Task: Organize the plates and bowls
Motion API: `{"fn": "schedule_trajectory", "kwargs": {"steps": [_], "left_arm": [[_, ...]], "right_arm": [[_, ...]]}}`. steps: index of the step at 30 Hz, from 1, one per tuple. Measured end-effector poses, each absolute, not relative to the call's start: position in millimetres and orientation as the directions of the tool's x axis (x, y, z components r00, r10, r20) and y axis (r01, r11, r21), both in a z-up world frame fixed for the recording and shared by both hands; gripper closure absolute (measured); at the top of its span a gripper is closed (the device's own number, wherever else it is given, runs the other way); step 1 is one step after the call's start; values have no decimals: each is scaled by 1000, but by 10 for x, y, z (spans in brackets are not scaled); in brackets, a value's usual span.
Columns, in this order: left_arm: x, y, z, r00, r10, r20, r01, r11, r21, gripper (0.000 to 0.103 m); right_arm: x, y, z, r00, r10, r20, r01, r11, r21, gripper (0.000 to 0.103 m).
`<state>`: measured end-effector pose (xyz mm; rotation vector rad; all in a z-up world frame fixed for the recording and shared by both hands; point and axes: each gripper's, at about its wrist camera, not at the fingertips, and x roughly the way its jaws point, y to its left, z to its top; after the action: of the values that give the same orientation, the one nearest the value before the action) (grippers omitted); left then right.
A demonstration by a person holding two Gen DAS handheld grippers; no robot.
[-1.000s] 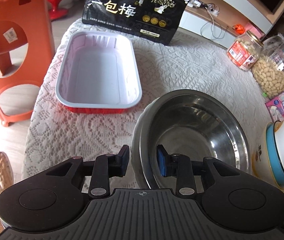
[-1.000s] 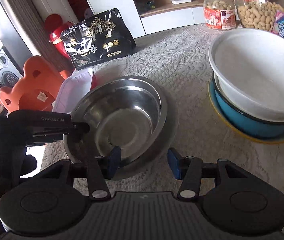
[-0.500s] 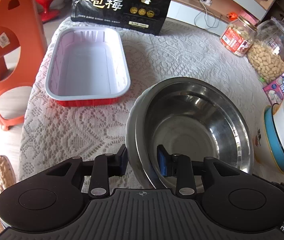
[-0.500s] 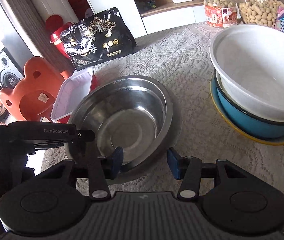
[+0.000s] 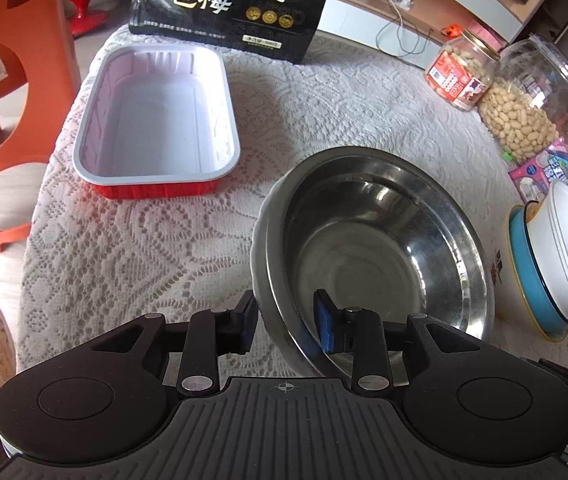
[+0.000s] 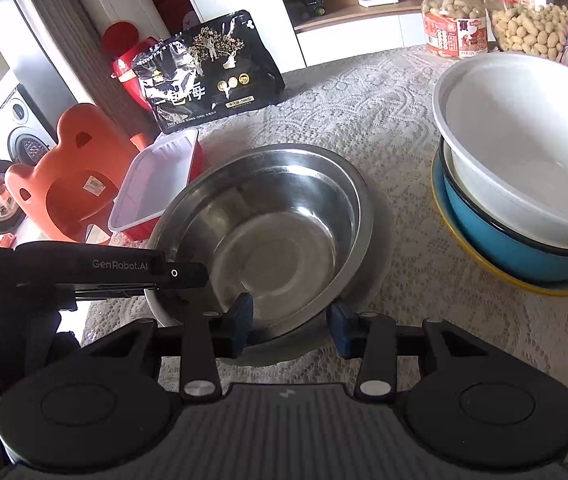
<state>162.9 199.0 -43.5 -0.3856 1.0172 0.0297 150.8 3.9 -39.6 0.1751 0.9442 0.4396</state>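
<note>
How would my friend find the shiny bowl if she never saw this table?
Look at the table with the white lace cloth. Between the red-sided tray and the stacked white and blue bowls sits the steel bowl. It is the only shiny metal one.

We are losing the steel bowl's (image 5: 379, 252) near rim behind the left gripper (image 5: 285, 320), so pad contact is unclear. Right of it, the stacked bowls (image 5: 559, 256) are getting cut by the frame edge. Jar (image 6: 453, 20) label print is blurring, unreadable.
</note>
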Motion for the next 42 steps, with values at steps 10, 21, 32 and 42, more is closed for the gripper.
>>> {"fn": "schedule_trajectory", "kwargs": {"steps": [10,21,32,42], "left_arm": [[1356,1962,294,718,-94,-689,-213,914,-346,70],[1577,1244,568,755,-301,-582,2,889,-458,83],[1848,323,526,715,-239,-657,58,957,-286,85],[1866,120,520,699,-186,-691,74,979,-189,85]], "right_arm": [[1483,-236,-11,508,508,-696,-405,854,327,61],[1671,-893,517,640,466,-611,-449,872,194,57],[2030,-1857,240,744,232,-627,-222,970,96,51],[2060,-1996,58,715,239,-657,-206,970,129,51]]}}
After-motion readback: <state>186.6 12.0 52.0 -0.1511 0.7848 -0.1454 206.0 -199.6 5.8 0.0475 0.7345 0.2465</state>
